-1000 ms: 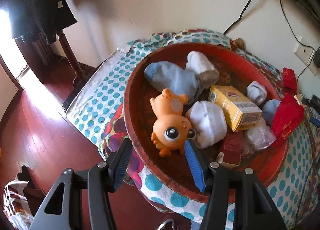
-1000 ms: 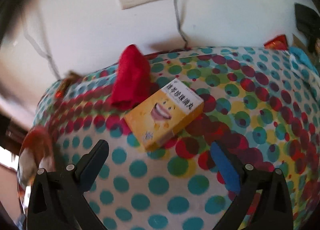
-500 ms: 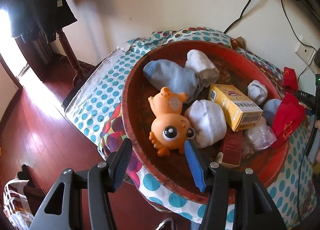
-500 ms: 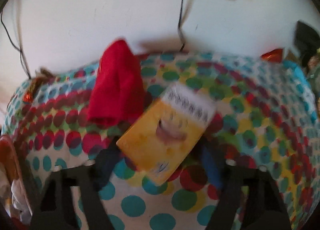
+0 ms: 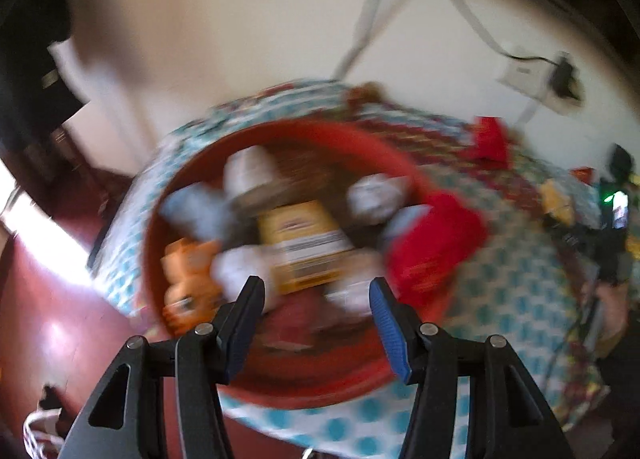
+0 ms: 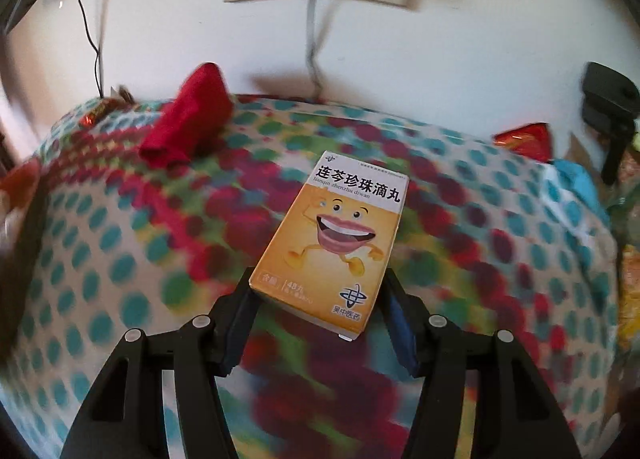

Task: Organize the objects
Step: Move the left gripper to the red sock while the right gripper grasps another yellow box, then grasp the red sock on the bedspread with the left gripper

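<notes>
Right wrist view: right claw (image 6: 318, 309) just closed on yellow medicine box (image 6: 334, 237) above spotted bench (image 6: 100, 259), left claw (image 5: 316, 319) empty, agape over red bowl (image 5: 316, 387); next likely carrying box there.

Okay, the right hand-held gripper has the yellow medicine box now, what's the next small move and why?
Probably lift and carry the yellow medicine box, clamped in the right hand-held gripper whose jaws have just been closing, toward the red basin: a similar box already lies there among socks and a toy.

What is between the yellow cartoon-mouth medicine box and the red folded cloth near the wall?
Only bare polka-dot tablecloth between the yellow medicine box and the red folded cloth, seen in the right wrist view.
</notes>
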`<state>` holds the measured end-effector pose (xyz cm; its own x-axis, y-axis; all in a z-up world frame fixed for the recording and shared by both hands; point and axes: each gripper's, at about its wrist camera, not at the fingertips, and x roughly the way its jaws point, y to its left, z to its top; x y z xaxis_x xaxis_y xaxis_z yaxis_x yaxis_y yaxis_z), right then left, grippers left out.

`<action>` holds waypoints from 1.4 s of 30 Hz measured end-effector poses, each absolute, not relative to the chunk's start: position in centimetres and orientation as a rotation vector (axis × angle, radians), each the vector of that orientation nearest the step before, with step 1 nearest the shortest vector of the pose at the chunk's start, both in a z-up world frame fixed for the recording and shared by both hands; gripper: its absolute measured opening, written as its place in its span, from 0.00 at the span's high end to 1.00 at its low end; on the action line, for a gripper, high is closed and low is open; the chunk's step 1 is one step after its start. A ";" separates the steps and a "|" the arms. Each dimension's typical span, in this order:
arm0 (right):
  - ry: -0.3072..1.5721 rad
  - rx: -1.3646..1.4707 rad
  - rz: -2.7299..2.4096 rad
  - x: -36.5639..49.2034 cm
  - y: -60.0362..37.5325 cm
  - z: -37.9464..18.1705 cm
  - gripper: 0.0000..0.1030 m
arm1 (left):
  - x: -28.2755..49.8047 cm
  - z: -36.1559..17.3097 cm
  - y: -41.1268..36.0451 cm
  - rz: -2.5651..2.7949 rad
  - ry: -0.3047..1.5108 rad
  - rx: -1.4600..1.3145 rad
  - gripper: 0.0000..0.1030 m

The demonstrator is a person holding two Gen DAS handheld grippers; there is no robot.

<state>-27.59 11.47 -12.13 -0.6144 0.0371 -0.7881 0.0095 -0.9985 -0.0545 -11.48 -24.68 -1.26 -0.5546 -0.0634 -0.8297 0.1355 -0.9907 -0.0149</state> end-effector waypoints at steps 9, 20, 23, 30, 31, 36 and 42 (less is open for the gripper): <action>-0.070 -1.397 2.860 -25.6 16.1 -12.3 0.46 | -22.6 -1.3 -9.6 -2.867 0.065 1.609 0.46; -0.072 -1.395 2.860 -25.4 16.3 -12.3 0.45 | -37.5 -6.6 -3.2 -2.832 0.060 1.594 0.46; -0.071 -1.396 2.861 -25.4 16.3 -12.3 0.45 | -40.3 -7.7 -2.5 -2.826 0.039 1.599 0.46; -0.071 -1.399 2.863 -25.4 16.3 -12.3 0.44 | -43.6 -11.3 -2.2 -2.774 -0.019 1.638 0.46; -0.075 -1.398 2.862 -25.3 16.2 -12.3 0.44 | -43.6 -11.7 -2.4 -2.778 -0.032 1.636 0.46; -0.086 -1.395 2.860 -25.3 16.2 -12.2 0.45 | -42.6 -11.9 -3.1 -2.771 -0.087 1.611 0.69; -0.092 -1.396 2.860 -25.5 16.3 -12.2 0.46 | -40.6 -10.9 -3.1 -2.744 -0.105 1.660 0.77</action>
